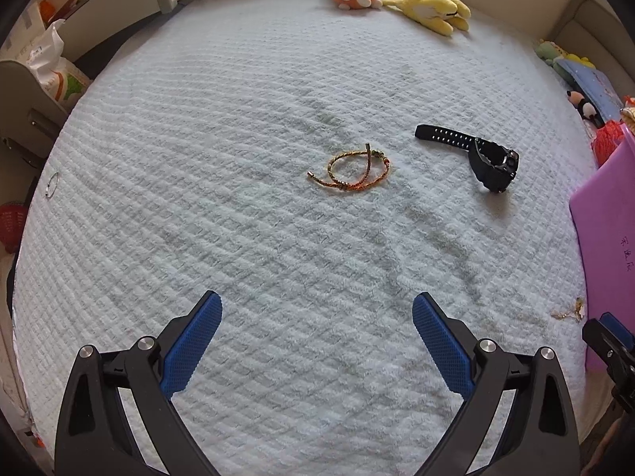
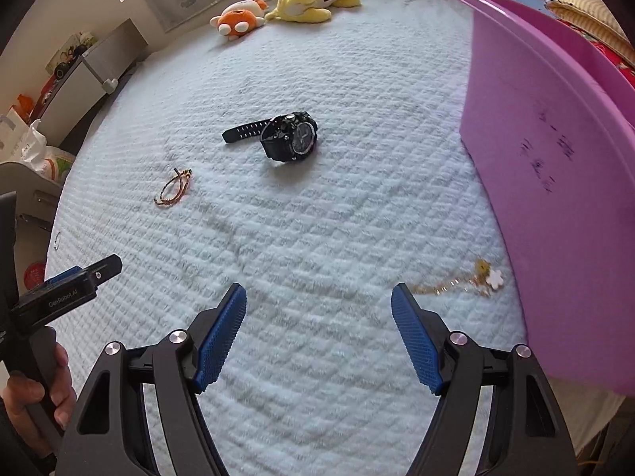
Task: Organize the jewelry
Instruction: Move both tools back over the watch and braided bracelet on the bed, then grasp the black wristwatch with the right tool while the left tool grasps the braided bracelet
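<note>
Bed quilt (image 1: 238, 119) | both grippers (image 1: 317, 337) (image 2: 317, 333) angled down | jaws apart, empty

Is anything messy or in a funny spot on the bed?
Yes. The jewelry is scattered over the blanket, not in the purple bin: a braided bracelet, a black watch tipped on its side, a gold flower chain beside the bin, and a small ring alone near the bed's edge.
</note>
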Demonstrator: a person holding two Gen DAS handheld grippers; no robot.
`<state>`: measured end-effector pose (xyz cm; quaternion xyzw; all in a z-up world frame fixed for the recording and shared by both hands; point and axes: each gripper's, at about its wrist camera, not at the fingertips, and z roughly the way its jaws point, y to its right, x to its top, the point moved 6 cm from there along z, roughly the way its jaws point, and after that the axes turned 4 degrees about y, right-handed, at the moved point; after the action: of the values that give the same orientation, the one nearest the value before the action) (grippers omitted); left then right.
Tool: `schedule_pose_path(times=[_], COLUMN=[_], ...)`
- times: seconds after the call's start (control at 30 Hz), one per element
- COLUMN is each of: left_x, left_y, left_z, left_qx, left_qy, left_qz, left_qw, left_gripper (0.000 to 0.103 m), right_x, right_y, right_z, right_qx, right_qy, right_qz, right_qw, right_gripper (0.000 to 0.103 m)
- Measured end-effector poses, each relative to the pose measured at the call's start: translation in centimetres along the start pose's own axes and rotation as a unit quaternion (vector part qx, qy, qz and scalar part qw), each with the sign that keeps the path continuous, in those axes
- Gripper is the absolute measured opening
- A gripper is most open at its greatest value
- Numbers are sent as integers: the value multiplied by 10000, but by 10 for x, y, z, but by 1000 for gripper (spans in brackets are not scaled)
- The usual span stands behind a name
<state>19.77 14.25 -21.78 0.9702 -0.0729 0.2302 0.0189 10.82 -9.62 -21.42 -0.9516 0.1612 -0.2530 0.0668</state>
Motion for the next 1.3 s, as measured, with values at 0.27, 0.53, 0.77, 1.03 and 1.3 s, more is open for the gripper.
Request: schedule_pose_path(times=[0.27, 0.53, 0.77, 1.03, 1.3], left_x=[22, 40, 53, 60, 75], left_y=[21, 33, 35, 36, 40], left_z=[52, 93, 108, 116, 125], left_qx=[-16, 8, 12, 19, 113], left_qy=[430, 624, 840, 998, 1125], left_qz=[-65, 49, 102, 105, 103], left_qw=[9991, 9980, 9964, 9950, 9935], left_gripper=[95, 95, 95, 97, 97], right_x=[43, 75, 96, 114, 125], right_y=[-10, -14, -28, -36, -39], right_z=[82, 138, 158, 172, 179], right_qx=[241, 255, 153, 70, 68], right_qy=[333, 506, 807, 971, 1060], right_qz=[-300, -517, -990, -1077, -1111], right_qw=[9987, 9971, 9917, 9894, 9881], right_gripper=[72, 72, 76, 77, 77])
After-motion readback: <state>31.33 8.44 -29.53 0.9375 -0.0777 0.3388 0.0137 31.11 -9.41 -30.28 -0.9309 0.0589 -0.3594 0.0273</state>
